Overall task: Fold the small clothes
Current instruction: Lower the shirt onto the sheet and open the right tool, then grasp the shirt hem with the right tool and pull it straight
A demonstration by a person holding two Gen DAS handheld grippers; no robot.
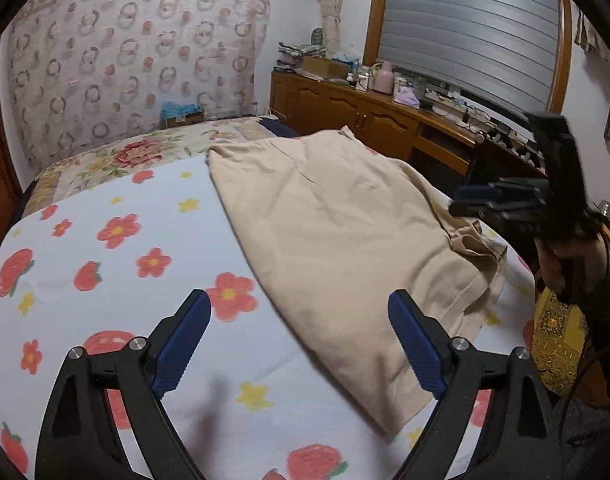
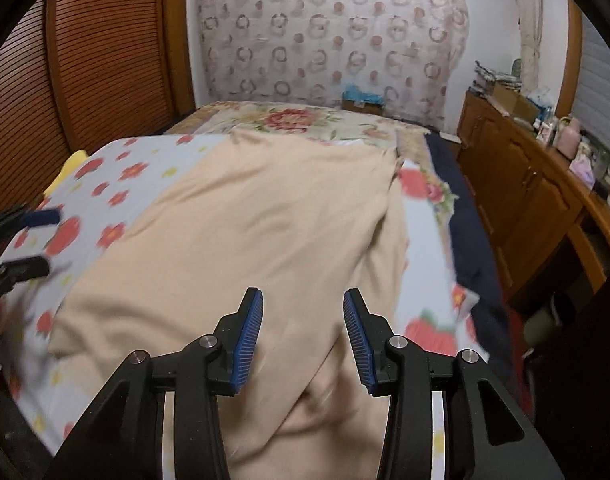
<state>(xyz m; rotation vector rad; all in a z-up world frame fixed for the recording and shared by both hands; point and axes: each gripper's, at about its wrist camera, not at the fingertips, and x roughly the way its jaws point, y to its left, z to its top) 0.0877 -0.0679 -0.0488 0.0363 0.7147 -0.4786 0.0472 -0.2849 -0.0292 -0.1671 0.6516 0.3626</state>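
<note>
From my left wrist camera, my left gripper stands spread wide with nothing between its blue pads; it hovers over the flowered sheet at the near edge of the beige garment. The garment lies flat on the bed, running from just beside my right-hand pad away toward the wooden dresser. Its side toward the dresser is rumpled into a small bunch, and there my right gripper hangs just above the cloth — blurred, holding nothing that I can see.

From my right wrist camera, the right gripper is partly open and empty, with the garment spread beneath and beyond it. A soft ridge runs down the garment's dresser side. My left gripper shows at the garment's far side, over the sheet.

I judge this to be the gap between folds — both claws free, seeking the next hold. The next move calls for pinching the near hem at two points, lifting evenly, and smoothing that bunched edge.
</note>
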